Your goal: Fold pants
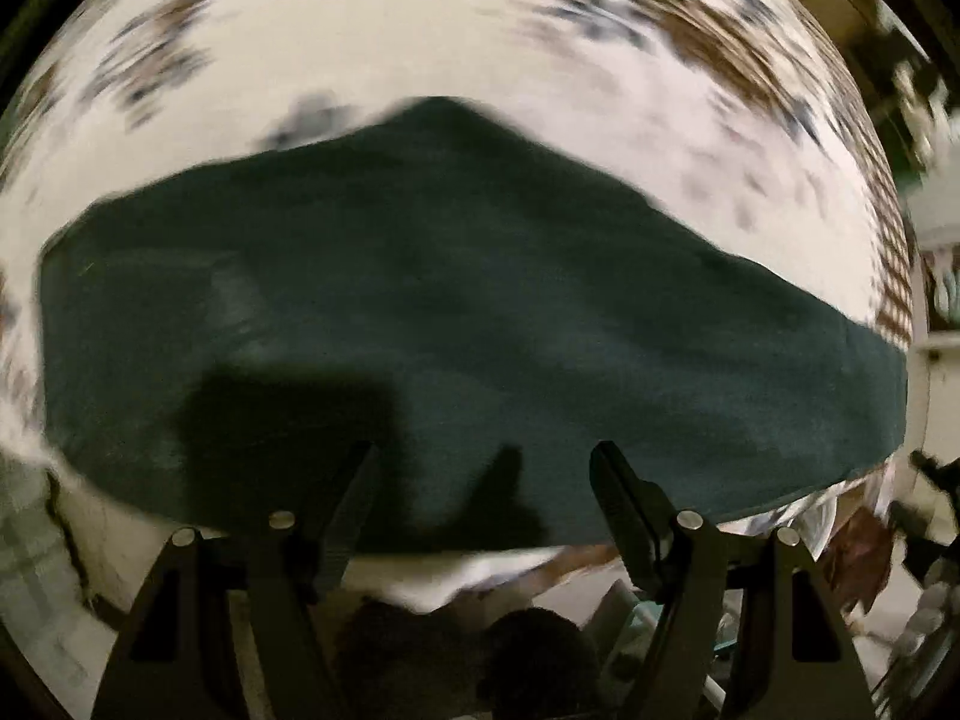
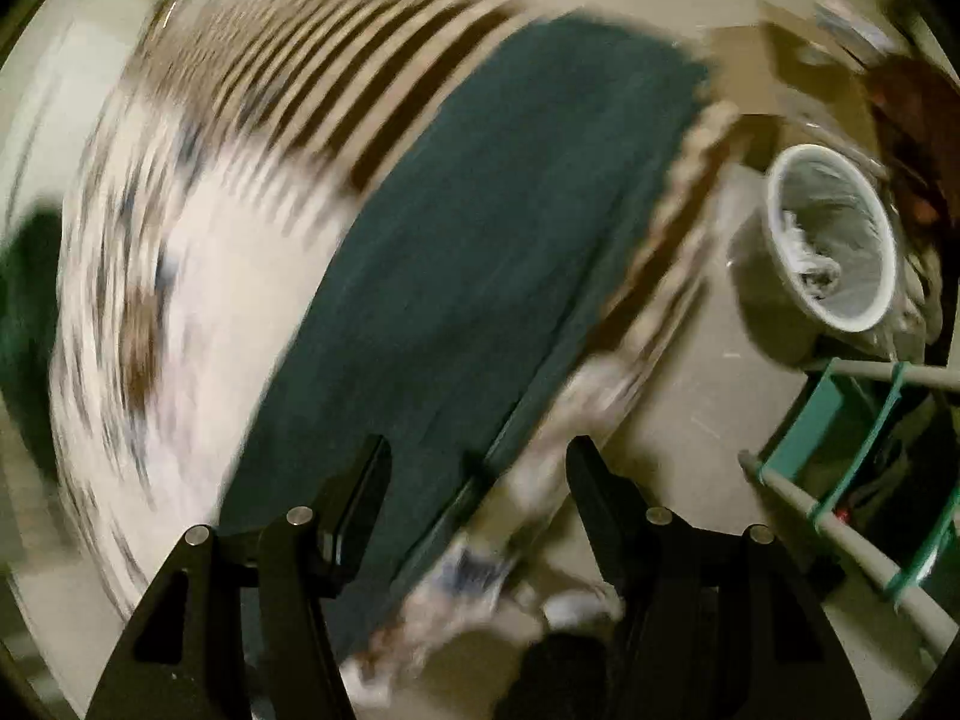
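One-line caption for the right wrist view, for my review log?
Open right tongs above dark green pants lying on a patterned bedspread, with a lined waste bin on the floor; heavy motion blur.

Both wrist views overlook the pants (image 1: 456,312) closely.

Blurred white patterned bedspread (image 1: 420,30) fills the scene beyond the fingers, with brown stripes (image 2: 336,60) at its far edge. Right of the fingers: beige floor (image 2: 690,420), a lined wastebasket (image 2: 831,240), a green-and-grey rack (image 2: 858,462).
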{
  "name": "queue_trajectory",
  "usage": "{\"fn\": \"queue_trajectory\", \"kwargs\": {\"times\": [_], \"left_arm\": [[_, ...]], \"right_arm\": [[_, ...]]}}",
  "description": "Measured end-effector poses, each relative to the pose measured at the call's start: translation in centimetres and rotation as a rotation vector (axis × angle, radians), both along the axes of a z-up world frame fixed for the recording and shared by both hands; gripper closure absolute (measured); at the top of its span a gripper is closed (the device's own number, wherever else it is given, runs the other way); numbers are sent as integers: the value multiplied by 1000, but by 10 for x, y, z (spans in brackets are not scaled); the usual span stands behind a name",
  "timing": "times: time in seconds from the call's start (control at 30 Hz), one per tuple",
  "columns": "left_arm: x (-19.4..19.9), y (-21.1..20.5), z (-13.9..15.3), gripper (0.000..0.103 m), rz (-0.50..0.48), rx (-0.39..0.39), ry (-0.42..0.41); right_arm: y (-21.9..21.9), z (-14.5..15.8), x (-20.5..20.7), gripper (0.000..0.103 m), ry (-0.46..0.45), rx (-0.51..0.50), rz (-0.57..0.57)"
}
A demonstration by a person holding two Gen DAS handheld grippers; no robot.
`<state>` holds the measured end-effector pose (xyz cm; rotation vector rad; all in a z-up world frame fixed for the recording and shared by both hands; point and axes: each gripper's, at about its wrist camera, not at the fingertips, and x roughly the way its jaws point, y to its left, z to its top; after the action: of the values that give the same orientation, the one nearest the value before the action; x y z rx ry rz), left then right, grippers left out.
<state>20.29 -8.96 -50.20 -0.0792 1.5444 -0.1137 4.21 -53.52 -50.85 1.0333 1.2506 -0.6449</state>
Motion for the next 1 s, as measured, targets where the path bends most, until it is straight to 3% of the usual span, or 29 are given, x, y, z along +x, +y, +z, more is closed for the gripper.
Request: {"fn": "queue_trajectory", "kwargs": {"times": [0.17, 0.23, 0.4, 0.57, 0.7, 0.73, 0.77, 0.8, 1.0], "left_arm": [[8, -56, -40, 32, -68, 93, 27], [4, -56, -54, 27, -66, 111, 34], [8, -55, -57, 18, -45, 107, 41], [25, -70, -61, 1, -16, 115, 51], [37, -84, -77, 0, 13, 151, 39], [27, -80, -80, 0, 16, 153, 34], [26, -85, -80, 0, 18, 152, 31], [24, -88, -79, 0, 19, 152, 28], [21, -84, -67, 0, 67, 120, 76]], "right_arm": [[-109, -1, -30, 43, -61, -52, -154], [-133, -6, -25, 43, -75, -66, -183], [-200, -21, -17, 51, -125, -130, -249], [-236, -61, -13, 51, -35, -95, -244], [-247, -88, -7, 51, -55, -44, -232], [-248, -90, -5, 61, -79, -44, -226], [-248, -89, 0, 91, -89, -63, -202], [-245, -89, 4, 97, -66, -96, -176], [-234, -63, 7, 99, -84, -228, -99]]}}
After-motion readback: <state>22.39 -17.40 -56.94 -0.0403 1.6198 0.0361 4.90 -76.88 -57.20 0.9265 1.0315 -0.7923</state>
